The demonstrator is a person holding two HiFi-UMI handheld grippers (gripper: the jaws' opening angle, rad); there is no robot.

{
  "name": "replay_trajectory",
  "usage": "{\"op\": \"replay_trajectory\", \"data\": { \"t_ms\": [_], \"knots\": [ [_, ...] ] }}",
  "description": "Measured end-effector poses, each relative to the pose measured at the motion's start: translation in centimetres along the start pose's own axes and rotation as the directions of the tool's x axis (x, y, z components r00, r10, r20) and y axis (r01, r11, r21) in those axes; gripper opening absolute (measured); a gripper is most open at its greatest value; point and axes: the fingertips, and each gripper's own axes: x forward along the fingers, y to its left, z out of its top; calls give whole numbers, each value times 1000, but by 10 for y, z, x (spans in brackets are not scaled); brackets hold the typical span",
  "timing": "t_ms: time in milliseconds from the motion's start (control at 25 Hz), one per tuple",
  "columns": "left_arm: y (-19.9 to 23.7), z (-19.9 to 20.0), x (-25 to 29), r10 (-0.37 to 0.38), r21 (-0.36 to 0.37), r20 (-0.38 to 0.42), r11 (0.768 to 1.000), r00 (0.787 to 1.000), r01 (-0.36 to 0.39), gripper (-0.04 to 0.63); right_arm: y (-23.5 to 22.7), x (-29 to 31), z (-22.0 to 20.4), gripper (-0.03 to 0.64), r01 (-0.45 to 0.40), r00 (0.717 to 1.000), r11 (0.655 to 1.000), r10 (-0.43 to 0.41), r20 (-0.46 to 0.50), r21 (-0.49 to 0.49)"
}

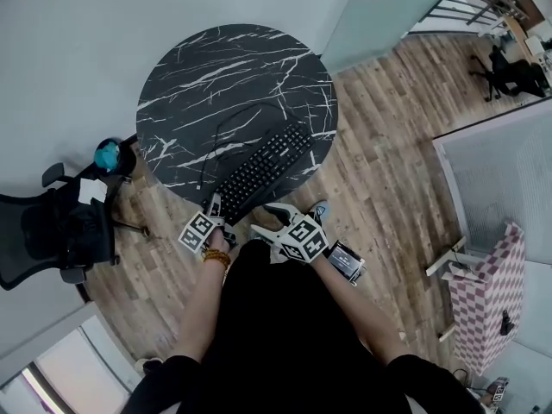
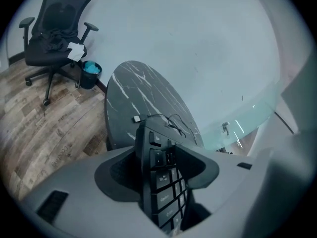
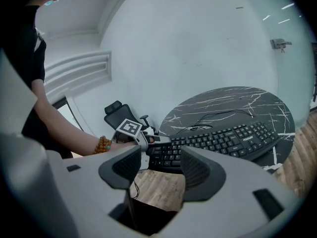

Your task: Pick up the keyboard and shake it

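A black keyboard [image 1: 263,169] lies slanted on the round black marble table [image 1: 172,67], its near end sticking out over the table's edge. My left gripper [image 1: 214,203] straddles that near end; in the left gripper view the keyboard [image 2: 161,182] stands edge-on between the jaws, which are spread and not pressing on it. The right gripper view shows the keyboard [image 3: 223,140] flat on the table with the left gripper [image 3: 148,140] at its end. My right gripper [image 3: 156,167] is open and holds nothing, hanging over the wood floor just short of the keyboard's front edge.
The keyboard's cable [image 1: 233,123] loops across the tabletop. A black office chair [image 1: 52,231] and a blue-lined bin [image 1: 108,155] stand left of the table. A glass partition [image 1: 388,15] rises behind it, and a checkered box [image 1: 487,291] sits at the right.
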Motion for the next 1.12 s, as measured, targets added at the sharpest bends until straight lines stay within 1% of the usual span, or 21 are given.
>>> {"op": "replay_trajectory", "data": {
  "t_ms": [160, 280, 480, 680, 800, 920, 1120],
  "knots": [
    [14, -7, 4, 28, -14, 3, 1000, 1000, -28, 240, -7, -4, 0, 256, 17, 1000, 1000, -17, -3, 0],
    [15, -6, 6, 45, 1, 8, 999, 999, -45, 249, -12, -7, -2, 258, 29, 1000, 1000, -29, -10, 4],
    [17, -9, 2, 111, 41, 0, 993, 994, -110, 262, -14, -6, 0, 258, 31, 999, 1000, -31, -16, 5],
    [25, -25, -4, 147, 33, -45, 989, 988, -145, 270, -13, -2, 3, 258, 24, 999, 1000, -24, -27, -1],
    [31, -28, -4, 152, 28, -62, 988, 986, -150, 270, -13, -1, 2, 256, 29, 999, 1000, -29, -27, 9],
    [32, -27, -1, 162, 47, -71, 986, 984, -159, 270, -15, 0, 0, 256, 32, 999, 999, -32, -32, 5],
    [36, -26, -1, 202, 99, -81, 976, 976, -194, 273, -12, 4, 3, 255, 31, 999, 999, -32, -34, -20]
  ]
}}
